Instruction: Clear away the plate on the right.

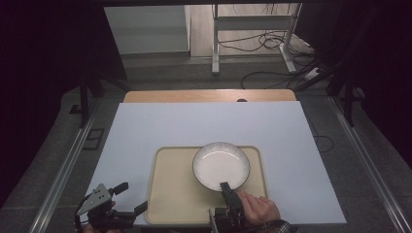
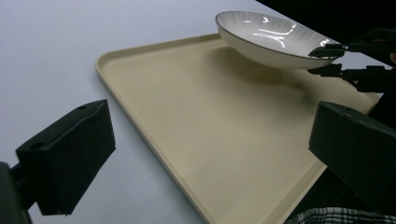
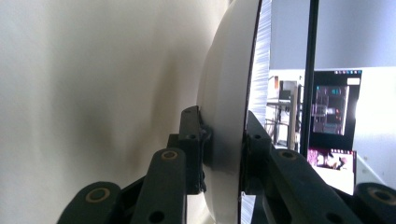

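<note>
A white bowl (image 1: 221,166) with a thin dark rim hangs a little above the beige tray (image 1: 170,194). My right gripper (image 1: 225,186) is shut on its near rim, one jaw inside and one under the wall; the right gripper view shows the bowl (image 3: 224,107) edge-on between the jaws. In the left gripper view the bowl (image 2: 268,35) floats over the tray (image 2: 196,121) and casts a shadow, with the right gripper (image 2: 329,58) pinching its edge. My left gripper (image 1: 131,198) stands open beside the tray's near left corner, with nothing between its fingers.
A white sheet (image 1: 209,126) covers the table, with a wooden edge (image 1: 209,95) at the back. Beyond it stand a desk frame (image 1: 252,29) and loose cables (image 1: 272,43) on the floor. A plaid sleeve (image 2: 341,215) shows at the bottom of the left gripper view.
</note>
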A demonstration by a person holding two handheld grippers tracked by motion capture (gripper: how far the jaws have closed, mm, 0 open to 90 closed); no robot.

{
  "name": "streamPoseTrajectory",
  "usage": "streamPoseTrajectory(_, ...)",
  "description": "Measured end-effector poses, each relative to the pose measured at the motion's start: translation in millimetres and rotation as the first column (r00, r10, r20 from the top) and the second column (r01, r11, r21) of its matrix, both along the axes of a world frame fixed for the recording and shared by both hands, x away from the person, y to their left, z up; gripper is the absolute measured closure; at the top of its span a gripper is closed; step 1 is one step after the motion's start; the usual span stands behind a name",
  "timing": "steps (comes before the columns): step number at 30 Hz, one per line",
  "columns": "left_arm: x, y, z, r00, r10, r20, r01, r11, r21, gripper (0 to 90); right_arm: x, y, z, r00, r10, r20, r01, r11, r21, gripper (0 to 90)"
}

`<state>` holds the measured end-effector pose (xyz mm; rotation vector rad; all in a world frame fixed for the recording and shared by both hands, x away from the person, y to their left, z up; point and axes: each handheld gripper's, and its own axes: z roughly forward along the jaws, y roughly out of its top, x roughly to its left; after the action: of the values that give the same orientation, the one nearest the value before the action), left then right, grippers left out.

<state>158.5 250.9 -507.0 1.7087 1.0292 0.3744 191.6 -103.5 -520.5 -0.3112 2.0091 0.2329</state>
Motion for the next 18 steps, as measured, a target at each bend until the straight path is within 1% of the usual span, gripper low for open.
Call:
streamPoseTrajectory(1,0.0,0.0,0.0,1.0,0.0,0.0,0.0,1.0,0.0,0.0,-1.1,1.9,-1.6,1.0,0.008,-0.002,-0.008,1.0,0.01,75.1)
streamPoseTrajectory(2,0.0,0.0,0.0,1.0,0.0,0.0,0.0,1.0,0.0,0.0,-2.3,4.2,-1.6,0.9999,0.013,-0.005,-0.013,1.0,-0.002,75.1)
streamPoseTrajectory(3,0.0,0.0,0.0,1.0,0.0,0.0,0.0,1.0,0.0,0.0,-3.7,5.9,-3.3,0.9998,0.015,-0.009,-0.015,1.0,0.007,75.1)
streamPoseTrajectory(8,-0.1,0.1,0.0,1.0,-0.001,0.001,0.001,1.0,0.0,0.1,-7.0,15.6,-6.1,0.9988,0.045,-0.019,-0.045,0.999,-0.006,75.1)
streamPoseTrajectory(11,-0.2,0.1,0.0,1.0,-0.001,0.002,0.001,1.0,-0.001,0.0,-9.2,19.8,-9.5,0.9984,0.047,-0.032,-0.047,0.999,-0.007,75.1)
streamPoseTrajectory(12,-0.2,0.1,0.0,1.0,-0.001,0.002,0.001,1.0,0.0,0.0,-9.0,21.3,-10.6,0.9978,0.059,-0.03,-0.059,0.998,-0.008,75.0)
streamPoseTrajectory(13,-0.2,0.1,0.0,1.0,-0.002,0.002,0.002,1.0,0.0,0.0,-10.0,22.5,-11.7,0.9979,0.052,-0.038,-0.052,0.999,-0.012,75.0)
streamPoseTrajectory(14,-0.2,0.1,0.0,1.0,-0.002,0.002,0.002,1.0,0.0,0.0,-10.1,23.4,-12.8,0.9976,0.057,-0.039,-0.058,0.998,-0.008,75.0)
streamPoseTrajectory(15,-0.2,0.1,0.0,1.0,-0.002,0.003,0.002,1.0,0.0,0.0,-10.0,25.0,-13.7,0.9969,0.068,-0.04,-0.068,0.998,-0.015,75.0)
streamPoseTrajectory(16,-0.2,0.1,0.0,1.0,-0.002,0.003,0.002,1.0,0.0,0.0,-11.0,25.9,-15.1,0.9969,0.06,-0.05,-0.061,0.998,-0.015,74.9)
streamPoseTrajectory(17,-0.3,0.1,0.0,1.0,-0.003,0.003,0.003,1.0,0.0,0.0,-10.8,27.0,-15.9,0.9963,0.071,-0.049,-0.072,0.997,-0.022,74.9)
streamPoseTrajectory(18,-0.3,0.1,0.0,1.0,-0.003,0.003,0.003,1.0,0.0,0.0,-11.3,27.5,-17.2,0.9961,0.069,-0.055,-0.07,0.997,-0.02,74.9)
